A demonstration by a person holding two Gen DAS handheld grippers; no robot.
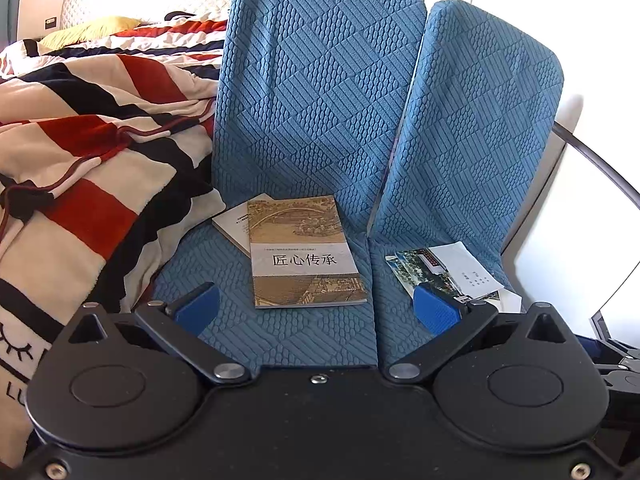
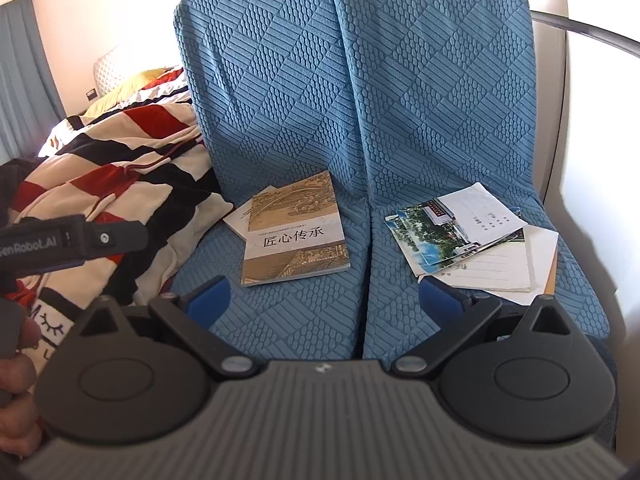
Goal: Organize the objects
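Note:
A tan book [image 1: 304,252] [image 2: 296,230] with Chinese title characters lies on the left blue seat cushion, partly covering a thinner cream booklet [image 1: 232,224] [image 2: 238,218]. On the right cushion lies a loose pile of photo postcards and papers [image 1: 448,272] [image 2: 476,236]. My left gripper [image 1: 316,314] is open just in front of the book, nothing between its blue pads [image 1: 198,310]. My right gripper [image 2: 324,300] is open too, hovering over the seat front; its right pad [image 2: 442,302] is near the pile's front edge.
A blue textured sofa [image 1: 320,100] [image 2: 420,100] with two backrests holds everything. A red, black and cream striped blanket [image 1: 80,152] [image 2: 120,160] is heaped on the left. The other gripper's body [image 2: 68,240] and a hand [image 2: 16,400] show at left.

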